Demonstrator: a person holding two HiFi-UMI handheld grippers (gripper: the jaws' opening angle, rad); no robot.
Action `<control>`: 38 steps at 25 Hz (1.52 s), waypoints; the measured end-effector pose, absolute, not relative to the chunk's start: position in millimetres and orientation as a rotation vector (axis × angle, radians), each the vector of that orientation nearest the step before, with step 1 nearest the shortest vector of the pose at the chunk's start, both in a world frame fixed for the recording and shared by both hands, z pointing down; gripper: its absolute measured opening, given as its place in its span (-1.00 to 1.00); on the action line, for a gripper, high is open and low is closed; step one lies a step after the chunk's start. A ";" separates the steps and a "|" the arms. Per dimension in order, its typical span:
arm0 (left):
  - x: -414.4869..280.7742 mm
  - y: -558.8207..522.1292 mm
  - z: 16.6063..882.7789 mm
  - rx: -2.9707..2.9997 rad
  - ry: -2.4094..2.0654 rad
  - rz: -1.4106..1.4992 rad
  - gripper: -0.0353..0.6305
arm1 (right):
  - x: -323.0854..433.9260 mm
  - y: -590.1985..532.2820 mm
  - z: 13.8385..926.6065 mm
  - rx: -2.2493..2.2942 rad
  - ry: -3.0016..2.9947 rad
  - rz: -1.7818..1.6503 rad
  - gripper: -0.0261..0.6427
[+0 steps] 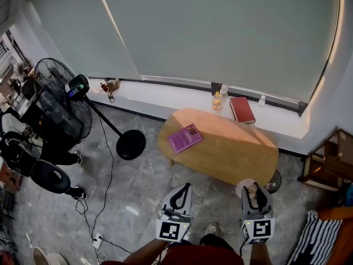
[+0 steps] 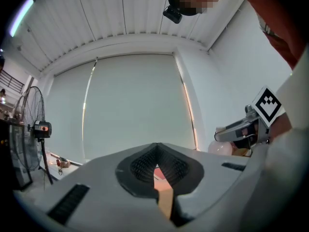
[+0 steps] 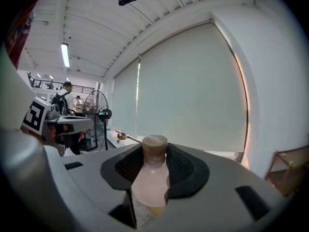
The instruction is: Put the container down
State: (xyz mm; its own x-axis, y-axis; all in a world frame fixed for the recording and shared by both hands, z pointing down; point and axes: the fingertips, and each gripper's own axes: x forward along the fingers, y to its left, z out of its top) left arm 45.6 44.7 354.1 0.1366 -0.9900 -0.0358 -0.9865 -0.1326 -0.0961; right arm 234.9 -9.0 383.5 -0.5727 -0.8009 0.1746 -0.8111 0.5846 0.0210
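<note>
Here: container gripped, not yet set down.
The right gripper (image 3: 154,153) clamps the pale container (image 3: 149,185) upright, just off the wooden table's (image 1: 220,148) near right edge; the left gripper (image 2: 155,164) is closed and empty. Next, probably: reach over the tabletop, lower, release.

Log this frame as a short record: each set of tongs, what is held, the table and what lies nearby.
left tongs: shut, nothing held
right tongs: shut on a clear bottle with a tan cap, upright
table: oval, wooden, ahead of both tongs
on table: purple booklet
ledge behind table: red book, small bottles
task state: clear bottle not yet put down
</note>
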 end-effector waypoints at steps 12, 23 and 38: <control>39.6 11.1 351.2 -2.251 2.058 -0.025 -0.88 | 230.4 -51.7 385.3 1.338 -2.662 0.089 -0.50; -3.3 -31.0 370.4 -2.221 2.091 -0.037 -0.88 | 177.6 -93.2 405.4 1.295 -2.659 0.099 -0.50; -112.7 -152.5 421.8 -2.291 2.108 -0.098 -0.88 | 55.0 -207.5 462.8 1.174 -2.581 0.145 -0.50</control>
